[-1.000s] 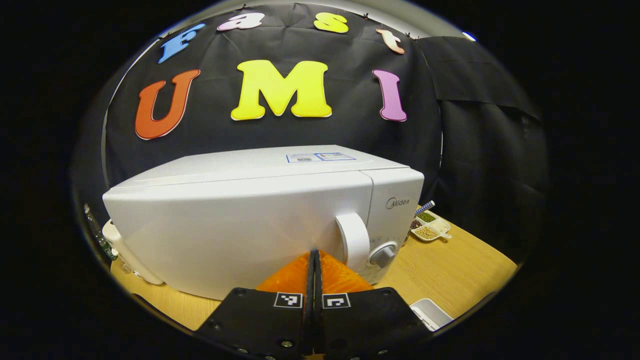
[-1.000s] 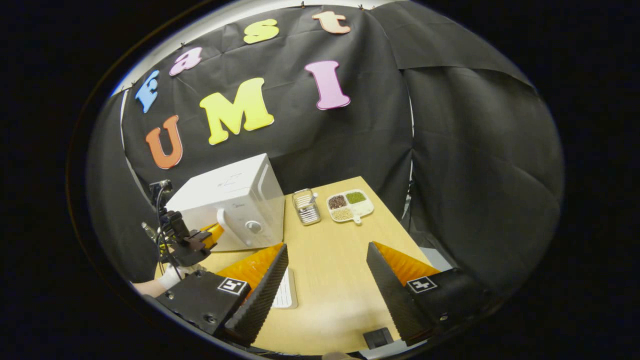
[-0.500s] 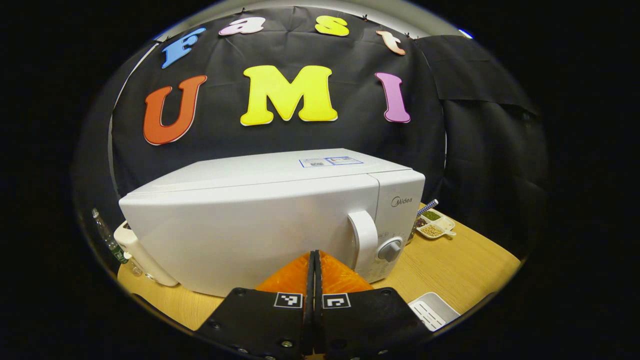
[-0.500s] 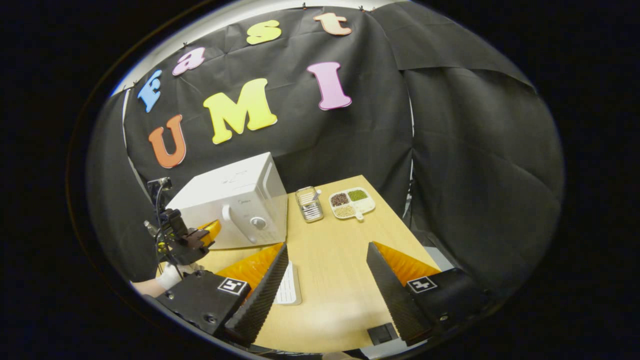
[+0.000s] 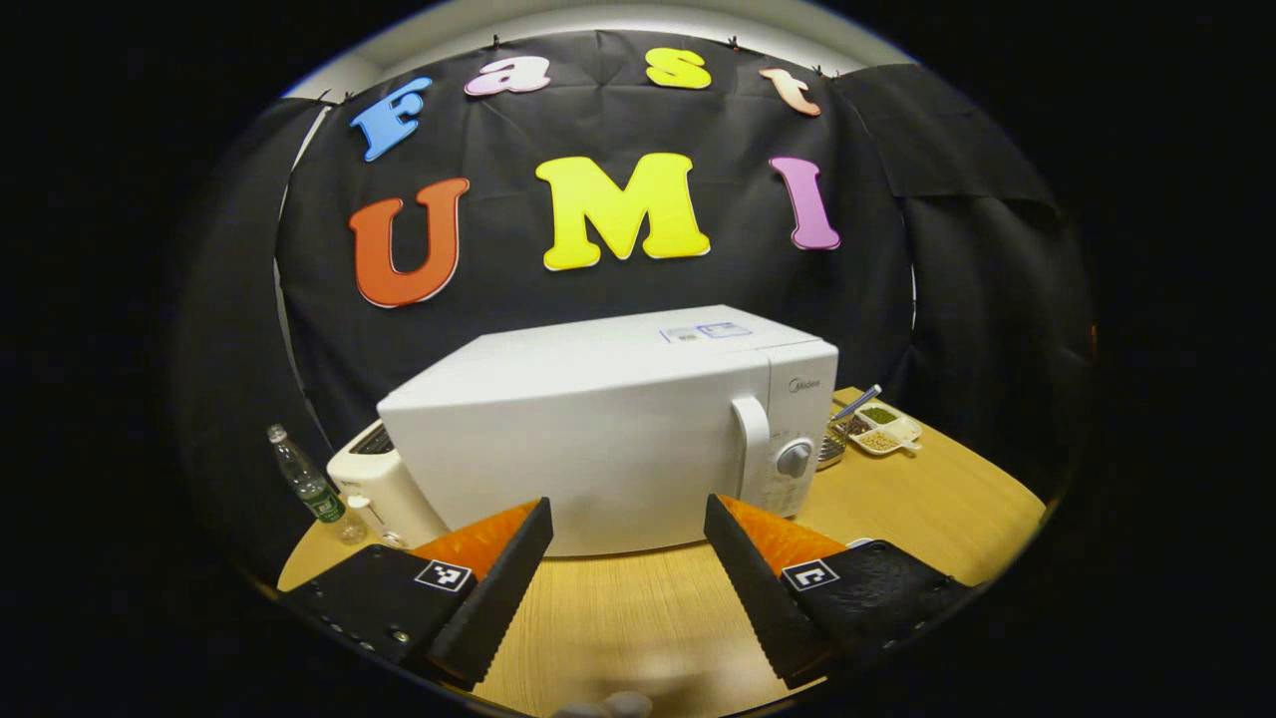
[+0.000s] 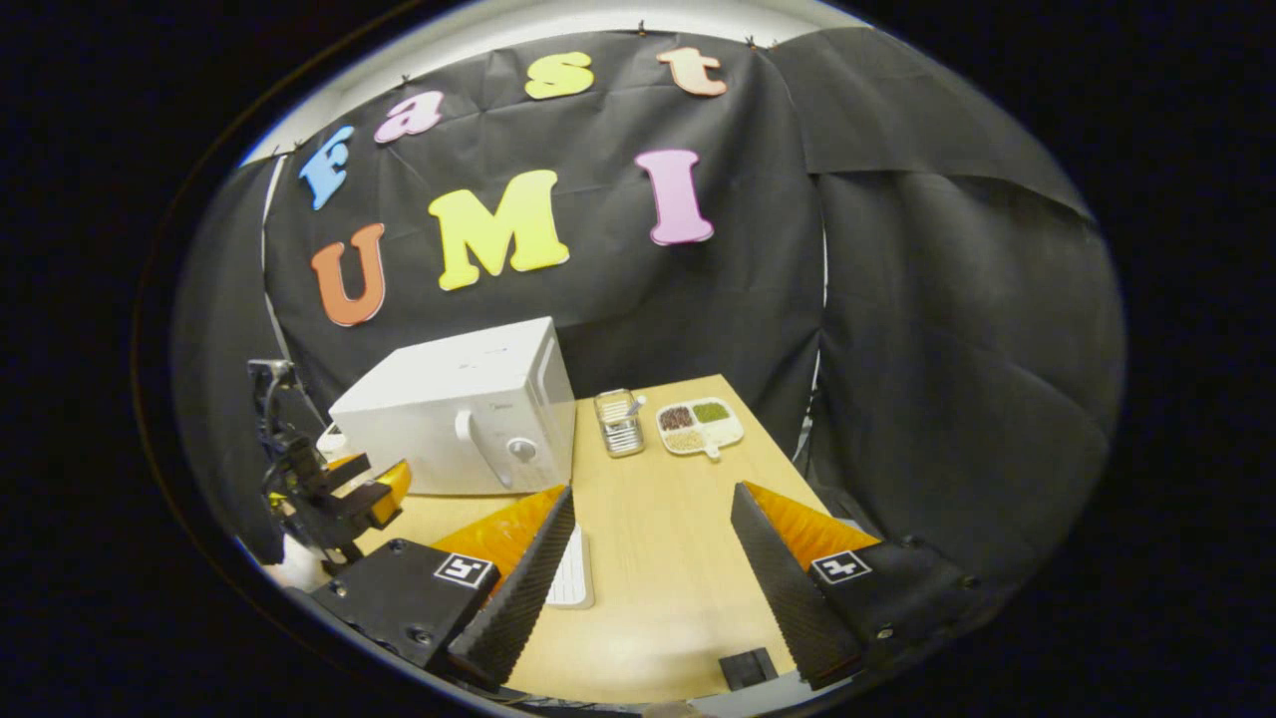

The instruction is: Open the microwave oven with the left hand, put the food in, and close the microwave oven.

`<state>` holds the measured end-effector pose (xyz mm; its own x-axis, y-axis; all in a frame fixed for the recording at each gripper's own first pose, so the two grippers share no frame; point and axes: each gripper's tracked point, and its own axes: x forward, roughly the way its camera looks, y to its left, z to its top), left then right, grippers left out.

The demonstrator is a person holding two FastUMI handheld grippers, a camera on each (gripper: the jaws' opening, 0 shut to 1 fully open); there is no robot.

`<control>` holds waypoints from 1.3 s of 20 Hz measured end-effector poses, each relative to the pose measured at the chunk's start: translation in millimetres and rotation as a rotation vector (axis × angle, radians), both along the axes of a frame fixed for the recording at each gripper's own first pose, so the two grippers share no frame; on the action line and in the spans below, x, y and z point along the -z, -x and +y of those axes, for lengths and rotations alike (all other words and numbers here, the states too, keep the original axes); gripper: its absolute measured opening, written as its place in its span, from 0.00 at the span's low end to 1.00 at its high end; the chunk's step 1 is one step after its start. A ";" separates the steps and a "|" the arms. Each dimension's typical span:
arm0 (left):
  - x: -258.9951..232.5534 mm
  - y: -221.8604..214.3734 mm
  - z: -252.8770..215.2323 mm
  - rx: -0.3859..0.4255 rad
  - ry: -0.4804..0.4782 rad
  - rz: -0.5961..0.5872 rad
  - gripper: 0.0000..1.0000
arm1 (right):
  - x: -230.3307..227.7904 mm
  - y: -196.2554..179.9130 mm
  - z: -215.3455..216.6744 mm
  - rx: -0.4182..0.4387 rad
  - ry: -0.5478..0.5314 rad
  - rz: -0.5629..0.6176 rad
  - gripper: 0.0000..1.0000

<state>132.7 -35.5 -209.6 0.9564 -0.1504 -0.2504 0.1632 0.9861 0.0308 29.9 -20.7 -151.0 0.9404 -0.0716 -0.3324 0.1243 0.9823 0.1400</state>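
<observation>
Wooden table [image 5: 638,618] spans the lower half of both views. White microwave [image 5: 598,439] sits mid-frame in the left gripper view, door closed, handle [image 5: 753,449] and knob [image 5: 794,459] at its right end; in the right gripper view it's left of centre [image 6: 449,414]. Can't see inside it.

White toaster-like appliance [image 5: 374,489] sits just left of the microwave. A clear bottle with a green label [image 5: 307,484] is further left, near the table edge; contents unclear.

Left gripper [image 5: 628,558], bottom of its view: fingers spread apart, nothing between them, short of the microwave front. It also shows at lower left of the right gripper view [image 6: 364,489].

Right gripper [image 6: 648,558], bottom of its view: fingers apart, gripping nothing, above bare table.

White flat tray [image 6: 573,568] sits beside its left finger, partly hidden.

Divided food dish [image 6: 698,427], upper centre, right of the microwave: dark, green and tan grains in separate compartments, fourth compartment pale. Metal wire basket [image 6: 619,422] is between it and the microwave, contents unclear.
</observation>
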 end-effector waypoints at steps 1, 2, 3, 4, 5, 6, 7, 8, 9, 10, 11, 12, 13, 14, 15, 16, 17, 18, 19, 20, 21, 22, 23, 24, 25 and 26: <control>-19.0 16.9 4.7 0.004 0.011 -0.037 0.97 | -8.5 2.0 6.7 -0.010 0.017 -0.022 0.92; -35.4 36.5 9.7 0.008 0.023 -0.058 0.97 | -16.3 3.9 15.0 -0.021 0.032 -0.045 0.92; -46.3 51.6 15.8 0.005 0.035 -0.071 0.96 | -23.2 5.9 23.3 -0.035 0.045 -0.064 0.92; -59.2 68.5 21.5 0.001 0.053 -0.079 0.96 | -30.1 9.5 33.6 -0.049 0.057 -0.085 0.92; -72.5 84.1 29.5 -0.007 0.066 -0.091 0.96 | -37.6 12.1 42.3 -0.061 0.075 -0.109 0.92; -84.5 97.3 36.6 -0.011 0.080 -0.102 0.96 | -44.4 14.5 49.4 -0.070 0.101 -0.130 0.92; -93.6 109.4 42.4 -0.012 0.087 -0.108 0.96 | -49.0 17.1 57.2 -0.080 0.120 -0.147 1.00; -101.6 117.5 49.4 -0.016 0.087 -0.113 0.96 | -52.0 20.6 67.1 -0.090 0.128 -0.162 0.92; -110.6 124.8 56.1 -0.016 0.086 -0.124 0.96 | -56.4 24.0 75.0 -0.096 0.125 -0.177 0.92; -120.7 131.5 61.5 -0.015 0.086 -0.140 0.96 | -61.3 27.9 81.6 -0.101 0.122 -0.190 0.92; -130.5 138.0 67.4 -0.018 0.086 -0.157 0.96 | -66.6 32.5 87.8 -0.105 0.115 -0.204 0.92; -139.8 142.3 72.1 -0.022 0.084 -0.175 0.96 | -71.7 36.2 92.9 -0.106 0.108 -0.217 0.92; -146.1 146.5 75.1 -0.023 0.083 -0.190 0.96 | -76.9 40.8 95.5 -0.103 0.104 -0.228 0.92; -152.2 150.6 78.5 -0.027 0.081 -0.200 0.96 | -82.6 43.8 97.3 -0.102 0.097 -0.243 0.92; -158.7 153.6 81.5 -0.033 0.079 -0.213 0.92 | -87.9 46.0 99.8 -0.100 0.094 -0.254 0.92; -164.9 155.3 83.9 -0.038 0.080 -0.223 0.96 | -90.5 47.4 101.5 -0.102 0.089 -0.258 0.92; -168.8 157.0 85.6 -0.041 0.083 -0.224 1.00 | -93.1 48.0 103.9 -0.105 0.081 -0.257 0.92; -172.8 158.5 85.9 -0.043 0.094 -0.225 0.96 | -95.5 49.2 104.7 -0.104 0.073 -0.259 0.92; -175.2 160.1 86.1 -0.044 0.109 -0.226 0.96 | -99.8 50.4 104.3 -0.101 0.068 -0.262 0.92; -179.3 160.1 86.2 -0.045 0.123 -0.232 0.96 | -104.3 52.5 102.6 -0.094 0.072 -0.271 0.92; -181.8 160.7 89.2 -0.053 0.127 -0.235 0.97 | -109.3 54.5 101.4 -0.091 0.074 -0.280 0.92; -184.1 160.0 93.1 -0.065 0.128 -0.241 0.92 | -112.2 55.8 101.0 -0.088 0.076 -0.288 0.92; -187.5 159.1 95.5 -0.078 0.126 -0.249 0.97 | -114.8 56.8 99.8 -0.087 0.080 -0.293 0.92; -189.1 157.6 99.0 -0.096 0.123 -0.251 0.97 | -114.5 56.2 98.1 -0.086 0.081 -0.292 0.92; -191.5 156.0 102.3 -0.113 0.122 -0.255 0.97 | -115.2 56.1 95.7 -0.086 0.079 -0.293 0.92; -194.7 155.4 101.5 -0.116 0.123 -0.260 0.97 | -117.3 56.3 94.7 -0.085 0.074 -0.294 0.92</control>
<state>-22.7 66.0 -14.9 0.9986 -0.0500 0.0187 0.0511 0.9967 -0.0638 -26.4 74.0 -33.7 0.9991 -0.0031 -0.0424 0.0067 0.9963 0.0853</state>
